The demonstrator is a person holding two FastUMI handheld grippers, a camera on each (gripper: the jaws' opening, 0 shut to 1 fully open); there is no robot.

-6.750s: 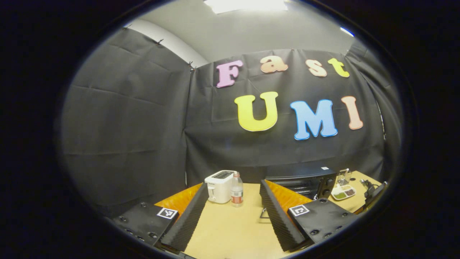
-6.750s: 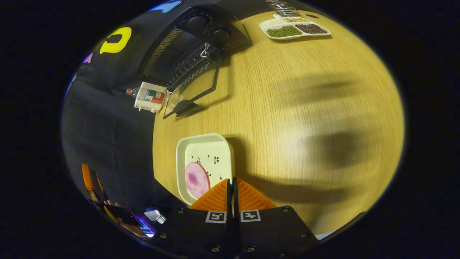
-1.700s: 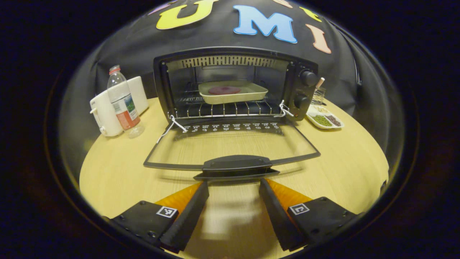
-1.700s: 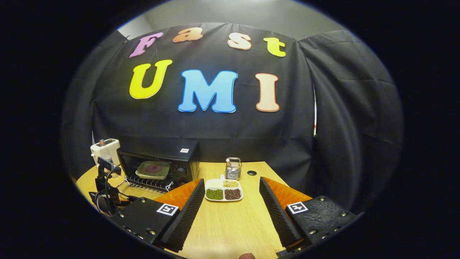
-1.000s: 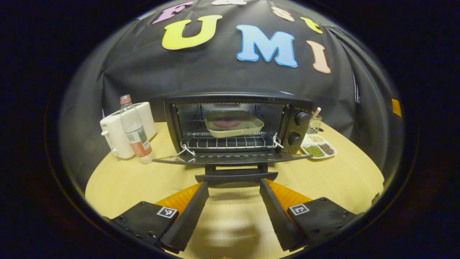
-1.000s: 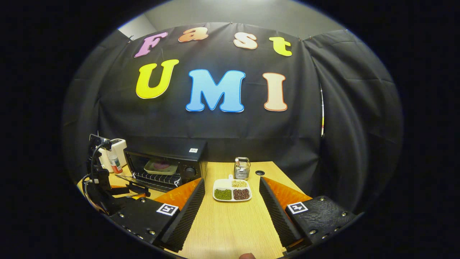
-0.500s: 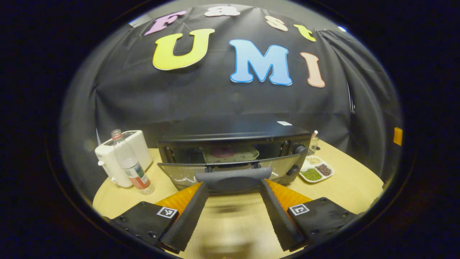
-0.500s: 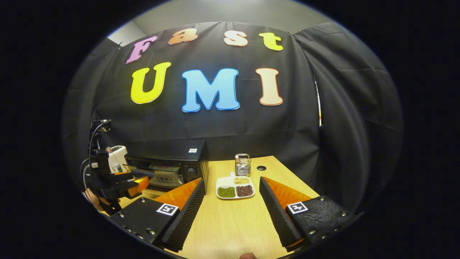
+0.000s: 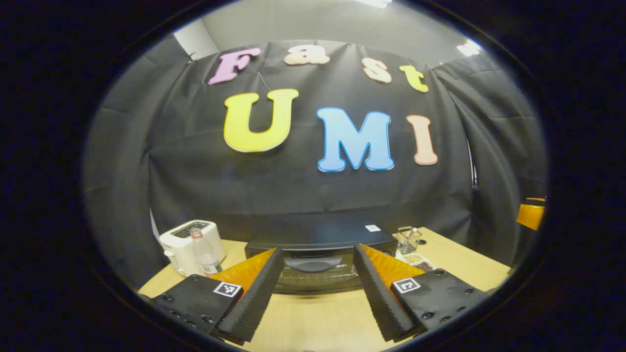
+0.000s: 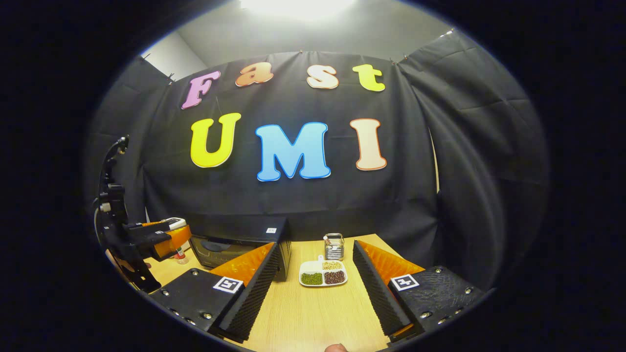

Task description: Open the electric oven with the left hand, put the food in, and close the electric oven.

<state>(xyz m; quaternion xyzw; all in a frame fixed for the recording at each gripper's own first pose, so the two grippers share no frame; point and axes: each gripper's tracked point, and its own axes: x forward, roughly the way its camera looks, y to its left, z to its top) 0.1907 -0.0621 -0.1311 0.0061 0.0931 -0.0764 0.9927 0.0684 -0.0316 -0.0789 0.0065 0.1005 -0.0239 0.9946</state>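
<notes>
The electric oven (image 9: pixel 318 254) sits on the counter (image 9: pixel 318 318), door raised, its handle (image 9: pixel 313 264) between the wide jaws of the left gripper (image 9: pixel 317 288). If not fully latched, the door could drop when released. Half a second earlier it was tilted ajar, food visible. The right gripper (image 10: pixel 315 286) is held wide, empty.

White toaster (image 9: pixel 188 243), bottle (image 9: pixel 204 257), divided snack tray (image 10: pixel 323 274), wire holder (image 10: pixel 334 246) on wooden table (image 10: pixel 313 313).
</notes>
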